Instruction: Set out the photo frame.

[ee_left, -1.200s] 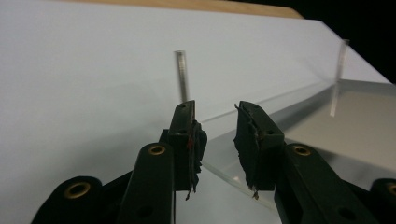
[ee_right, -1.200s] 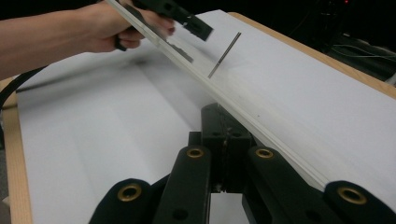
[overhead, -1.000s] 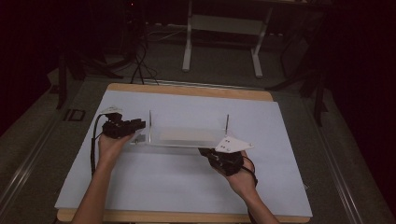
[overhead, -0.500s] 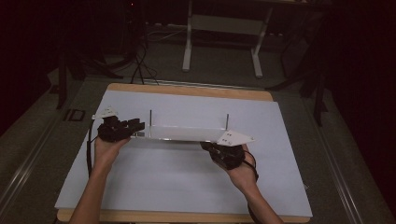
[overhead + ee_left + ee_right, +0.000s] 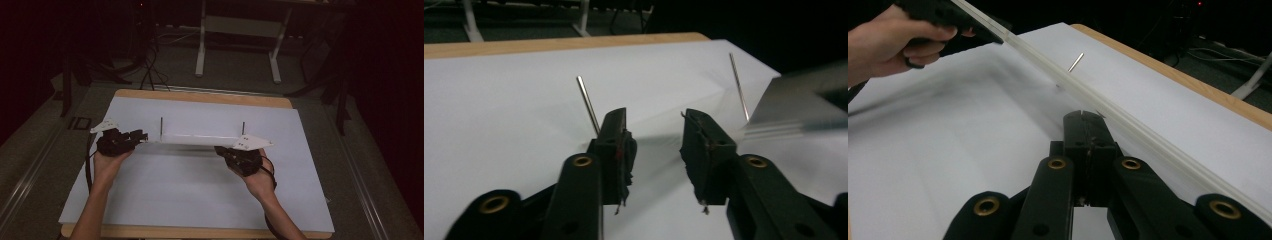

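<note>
The left tool [image 5: 141, 136] gapes wide at one end of the thin white flat plastic panel with two upright metal pins [image 5: 200, 139], lifted above the white-covered counter [image 5: 200, 200]; the right tool [image 5: 1091, 120], jaws closed, looks empty beneath it. Placement remains.

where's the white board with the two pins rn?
High view: the white board sits mid-table on the white sheet, spanning between the left gripper and the right gripper.

a wooden table [image 5: 200, 96] stands on a grey floor [image 5: 380, 165]. a white sheet [image 5: 200, 195] lies on it, covering all but thin strips at the far and near edges.
</note>
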The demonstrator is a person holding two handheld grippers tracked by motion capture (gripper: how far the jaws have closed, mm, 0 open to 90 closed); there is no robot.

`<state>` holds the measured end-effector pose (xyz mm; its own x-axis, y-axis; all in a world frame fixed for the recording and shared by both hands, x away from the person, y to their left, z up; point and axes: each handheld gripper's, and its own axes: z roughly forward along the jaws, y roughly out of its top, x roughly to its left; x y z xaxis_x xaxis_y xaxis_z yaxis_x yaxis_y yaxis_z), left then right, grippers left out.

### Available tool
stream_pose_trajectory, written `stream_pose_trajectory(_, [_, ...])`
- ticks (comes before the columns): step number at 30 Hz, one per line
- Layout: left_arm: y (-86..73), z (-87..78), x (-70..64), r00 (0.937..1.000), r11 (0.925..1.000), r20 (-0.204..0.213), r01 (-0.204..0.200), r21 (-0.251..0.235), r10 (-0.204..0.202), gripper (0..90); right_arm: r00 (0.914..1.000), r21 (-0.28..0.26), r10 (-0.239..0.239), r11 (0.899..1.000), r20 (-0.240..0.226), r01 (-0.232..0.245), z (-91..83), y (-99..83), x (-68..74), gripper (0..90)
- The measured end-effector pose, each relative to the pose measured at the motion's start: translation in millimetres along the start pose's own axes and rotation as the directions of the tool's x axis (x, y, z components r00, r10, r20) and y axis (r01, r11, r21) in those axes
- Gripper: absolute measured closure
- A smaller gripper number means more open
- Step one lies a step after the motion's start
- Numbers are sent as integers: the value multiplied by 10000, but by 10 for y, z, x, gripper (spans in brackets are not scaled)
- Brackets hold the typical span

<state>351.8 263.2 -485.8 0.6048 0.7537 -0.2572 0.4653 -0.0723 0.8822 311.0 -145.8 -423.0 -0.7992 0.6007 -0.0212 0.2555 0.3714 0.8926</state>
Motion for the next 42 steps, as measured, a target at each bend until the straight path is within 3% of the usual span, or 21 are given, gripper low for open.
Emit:
stream_pose_trajectory(4, [-12, 19, -52, 9989, 9987, -100, -449, 223, 452, 661, 10000, -7, 39, 10000, 25, -39, 12, 33, -26, 900])
stream_pose_trajectory(10, [-6, -4, -37, 9986, 9986, 60, -517, 75, 516, 627, 9998, -71, 173, 9998, 13, -173, 25, 60, -53, 900])
stream_pose_trajectory(14, [-7, 82, -115, 9934, 9918, -32, -1140, 584, 1144, 602, 9998, -82, 201, 9998, 26, -201, 37, 82, -73, 900])
stream_pose_trajectory(21, [81, 214, -231, 9838, 9822, -273, -1752, 680, 1773, 558, 9991, -35, 426, 9991, -11, -426, 75, 89, -122, 900])
stream_pose_trajectory(33, [180, 309, -257, 9737, 9740, -358, -2236, 370, 2249, 455, 9987, -9, 505, 9987, 77, -505, 78, 117, -188, 900])
stream_pose_trajectory(42, [208, 336, -245, 9727, 9736, -438, -2274, 200, 2280, 453, 9980, -73, 604, 9982, 193, -603, 72, 157, -246, 900])
